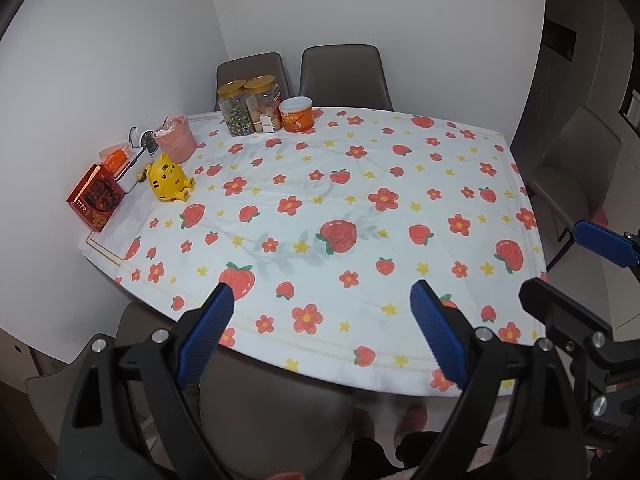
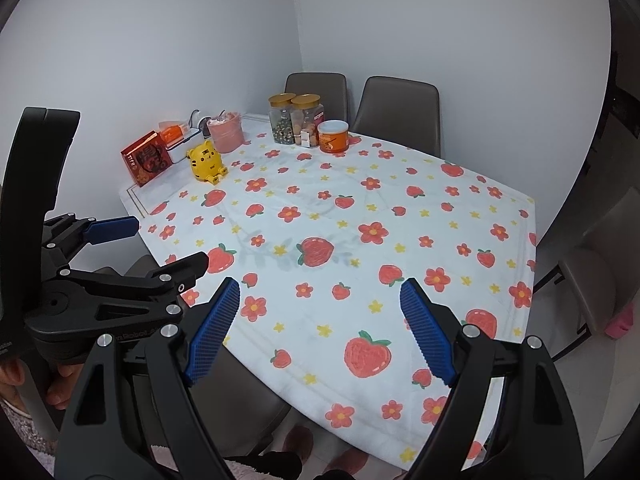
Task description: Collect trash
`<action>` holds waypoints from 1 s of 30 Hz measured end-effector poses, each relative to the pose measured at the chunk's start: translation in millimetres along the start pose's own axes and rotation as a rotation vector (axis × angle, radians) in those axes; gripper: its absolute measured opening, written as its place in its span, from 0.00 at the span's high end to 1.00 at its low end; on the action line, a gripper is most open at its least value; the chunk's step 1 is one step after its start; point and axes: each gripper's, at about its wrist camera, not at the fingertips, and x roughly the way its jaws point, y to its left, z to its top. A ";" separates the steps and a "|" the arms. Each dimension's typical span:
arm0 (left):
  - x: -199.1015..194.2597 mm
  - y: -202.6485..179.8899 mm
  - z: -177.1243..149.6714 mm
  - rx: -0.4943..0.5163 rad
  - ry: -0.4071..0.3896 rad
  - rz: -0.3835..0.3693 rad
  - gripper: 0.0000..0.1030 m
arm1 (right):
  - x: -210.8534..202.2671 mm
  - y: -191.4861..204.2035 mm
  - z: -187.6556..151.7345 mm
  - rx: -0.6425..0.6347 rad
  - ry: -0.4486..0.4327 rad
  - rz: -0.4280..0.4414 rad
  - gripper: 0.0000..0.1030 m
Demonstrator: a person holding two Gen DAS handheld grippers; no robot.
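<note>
Blue pads on both tongs stand wide apart; neither holds anything. You hold the left gripper [image 1: 320, 320] and right gripper [image 2: 320, 316] side by side above the near edge of the table [image 1: 400, 376], both looking across the strawberry cloth [image 1: 360, 208].

Trash: none plainly seen. The cloth's middle and near half carry nothing but print. Everything real sits at the far side: two jars [image 1: 248, 106] and an orange can [image 1: 297, 114] at the far edge, touching or nearly so; a pink bucket [image 1: 176, 138], a yellow tiger toy [image 1: 168, 178] and a red box [image 1: 96, 202] along the far-left edge by the wall. The bucket seems to hold scraps, too small to tell.

Judgement: if the bucket is the bin or holds the trash, it lies ahead and to the left of both tongs, well apart from them. Your left gripper is nearer that side. The bucket stands upright, so a grip across its rim suits. Reach past the tiger toy, which sits just in front of it.
</note>
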 end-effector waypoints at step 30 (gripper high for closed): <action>-9.9 -2.2 4.3 0.009 -0.012 -0.027 0.13 | -6.5 -1.3 1.8 0.010 -0.011 -0.016 0.23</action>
